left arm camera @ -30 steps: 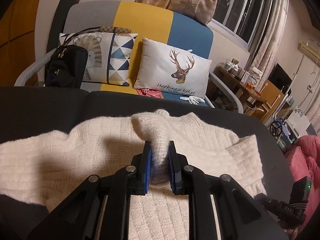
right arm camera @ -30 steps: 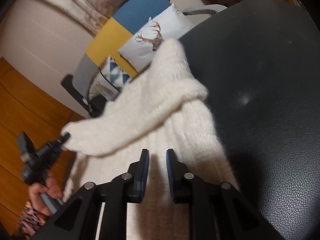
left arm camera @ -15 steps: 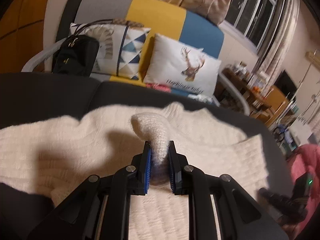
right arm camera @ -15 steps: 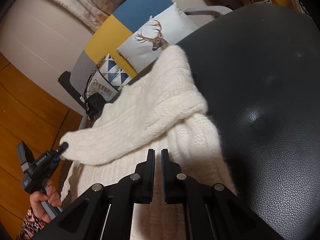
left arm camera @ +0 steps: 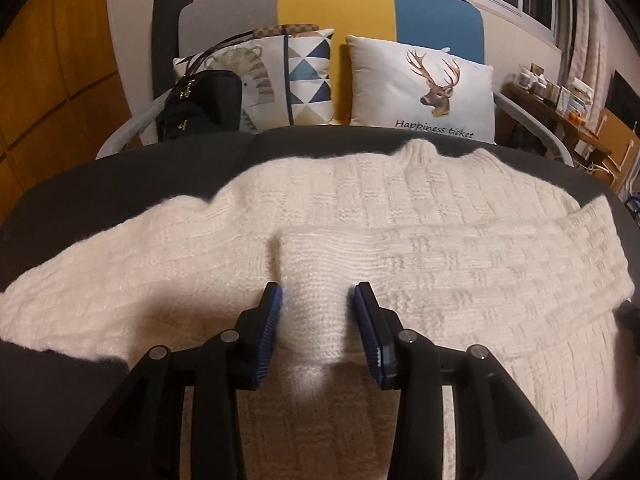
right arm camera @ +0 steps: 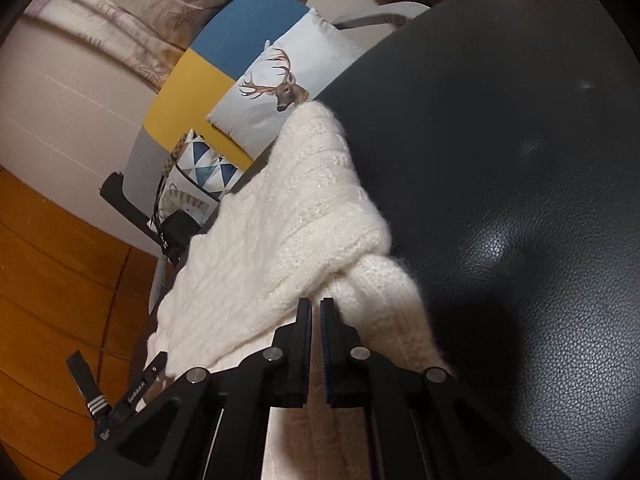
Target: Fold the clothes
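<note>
A cream knitted sweater (left arm camera: pixel 360 208) lies spread on a dark padded table (left arm camera: pixel 120 176). One sleeve (left arm camera: pixel 460 252) is folded across the body, and its cuff (left arm camera: pixel 316 276) lies flat between the fingers of my left gripper (left arm camera: pixel 318 300). That gripper is open and low over the knit. In the right wrist view the sweater (right arm camera: pixel 280 240) runs along the table's left side with a bunched fold (right arm camera: pixel 360 248). My right gripper (right arm camera: pixel 316 306) is shut just at that fold; whether any fabric is pinched is hidden.
A grey, yellow and blue sofa (left arm camera: pixel 332 4) stands behind the table with a deer pillow (left arm camera: pixel 420 88), a triangle-pattern pillow (left arm camera: pixel 288 76) and a black handbag (left arm camera: pixel 200 108). Bare black leather table (right arm camera: pixel 520 160) lies right of the sweater. A cluttered shelf (left arm camera: pixel 552 88) stands far right.
The left gripper opened and let go of the sleeve cuff, which dropped flat onto the sweater body. The right gripper closed from a small gap to shut and moved nearer the fold.
</note>
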Motion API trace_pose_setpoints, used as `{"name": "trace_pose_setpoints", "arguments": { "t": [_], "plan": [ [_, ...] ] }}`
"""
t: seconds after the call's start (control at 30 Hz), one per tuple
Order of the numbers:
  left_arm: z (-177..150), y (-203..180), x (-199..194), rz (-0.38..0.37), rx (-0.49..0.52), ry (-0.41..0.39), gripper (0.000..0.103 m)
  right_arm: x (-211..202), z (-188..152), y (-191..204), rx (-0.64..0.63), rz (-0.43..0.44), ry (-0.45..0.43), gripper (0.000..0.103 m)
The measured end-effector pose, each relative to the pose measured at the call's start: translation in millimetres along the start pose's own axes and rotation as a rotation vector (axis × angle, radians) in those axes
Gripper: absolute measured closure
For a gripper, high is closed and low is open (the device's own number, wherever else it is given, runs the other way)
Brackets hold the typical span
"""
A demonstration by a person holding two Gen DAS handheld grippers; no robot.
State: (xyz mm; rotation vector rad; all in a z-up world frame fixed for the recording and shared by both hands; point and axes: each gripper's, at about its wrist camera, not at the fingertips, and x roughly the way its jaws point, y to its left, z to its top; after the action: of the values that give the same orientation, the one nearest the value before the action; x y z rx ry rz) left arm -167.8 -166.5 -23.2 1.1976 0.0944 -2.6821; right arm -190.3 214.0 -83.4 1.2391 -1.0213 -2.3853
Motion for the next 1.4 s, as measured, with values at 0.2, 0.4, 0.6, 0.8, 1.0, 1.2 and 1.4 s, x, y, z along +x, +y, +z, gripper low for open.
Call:
{"name": "trace_pose_setpoints", "arguments": {
  "t": [0.2,0.4,0.6,0.8,1.0,1.2,1.4],
  "plan": [
    [0.9,-0.9,6.5,0.025,0.003,0.021,0.06,10.9,12.0,-6.0,0.1,0.018,-0.022,0.1],
    [-2.1,3.3,8.6,0.008,-0.015,0.023,0.058,13.1,10.6,-20.9,0.271,0.125,-0.063,0.1],
    [-4.0,-2.9,8.8,0.042,0.01,0.016,0.058,12.3,14.4,-27.3,0.349,0.129,-0.138,0.1],
    [-5.3,-3.1,8.2,0.056,0.013,0.013,0.054,11.5,18.1,-33.7,0.427,0.134,-0.214,0.1],
    [-6.3,-4.1,7.1,0.072,0.017,0.007,0.05,6.3,18.8,-38.6,0.459,0.124,-0.257,0.1],
    [-6.4,1.0,8.2,0.075,-0.003,0.01,0.038,-3.5,14.4,-43.5,0.481,0.086,-0.293,0.102],
    [-6.1,2.9,10.1,0.062,-0.002,0.011,0.036,-20.3,-0.5,-60.7,0.495,0.025,-0.296,0.103]
  ]
}}
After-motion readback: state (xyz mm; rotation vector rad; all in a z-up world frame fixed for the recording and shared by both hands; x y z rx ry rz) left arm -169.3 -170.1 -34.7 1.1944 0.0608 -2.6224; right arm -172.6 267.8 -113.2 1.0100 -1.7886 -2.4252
